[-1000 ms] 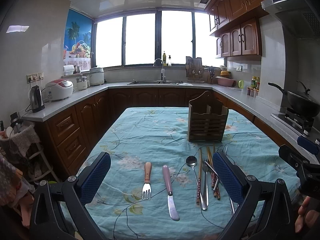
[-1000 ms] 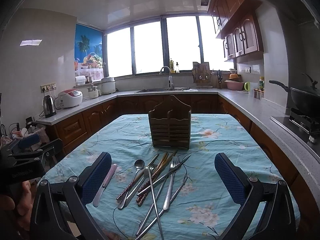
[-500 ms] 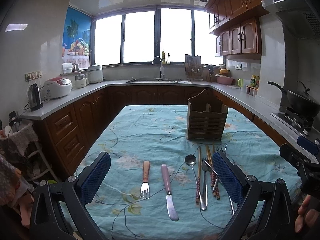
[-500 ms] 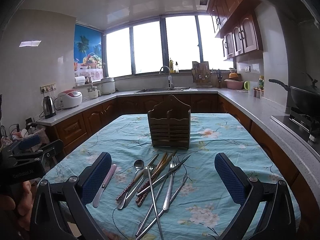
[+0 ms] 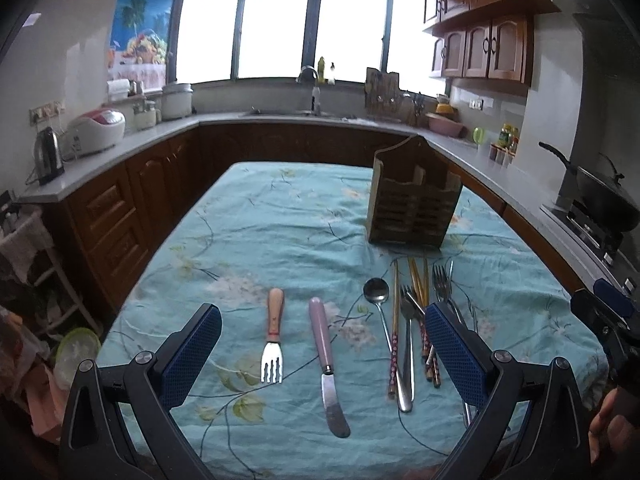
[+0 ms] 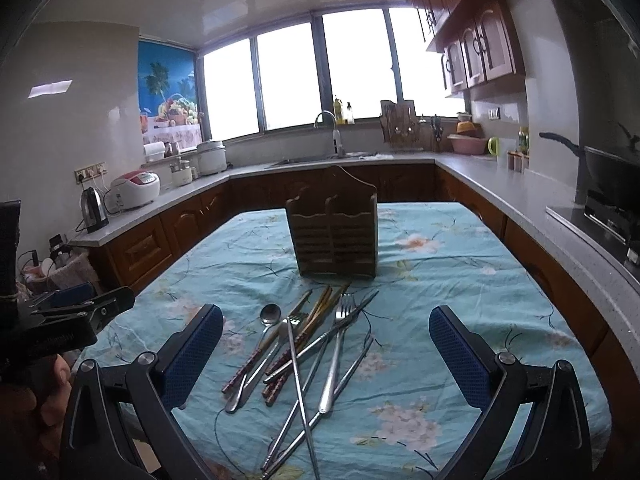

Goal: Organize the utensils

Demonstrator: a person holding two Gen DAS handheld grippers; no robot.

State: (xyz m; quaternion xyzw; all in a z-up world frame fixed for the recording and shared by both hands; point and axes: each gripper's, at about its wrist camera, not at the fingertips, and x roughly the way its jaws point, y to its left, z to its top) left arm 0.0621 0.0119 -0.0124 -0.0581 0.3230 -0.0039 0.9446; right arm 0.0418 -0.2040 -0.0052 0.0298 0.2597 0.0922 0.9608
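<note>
A wooden utensil holder (image 5: 414, 210) (image 6: 334, 236) stands upright on the blue floral tablecloth (image 5: 280, 232) (image 6: 440, 292). In front of it lies a heap of spoons, forks and chopsticks (image 6: 308, 344) (image 5: 412, 320). Apart to the left lie a wooden-handled fork (image 5: 274, 332) and a pink-handled knife (image 5: 325, 356). My left gripper (image 5: 322, 354) hovers open above the fork and knife, holding nothing. Wide open too, my right gripper (image 6: 326, 354) hangs over the heap with empty fingers. The right gripper's body (image 5: 608, 320) shows at the left view's right edge.
Wooden cabinets and a grey counter (image 6: 500, 184) wrap around the table. A kettle (image 5: 48, 156) and rice cooker (image 5: 98, 130) sit at left, a sink (image 6: 332, 152) at the back, a wok on a stove (image 5: 600, 200) at right. A hand (image 6: 36, 396) holds the left gripper.
Both grippers have tilted down and moved slightly closer to the table, so the utensils sit higher and larger in view. Nothing was taken hold of.
</note>
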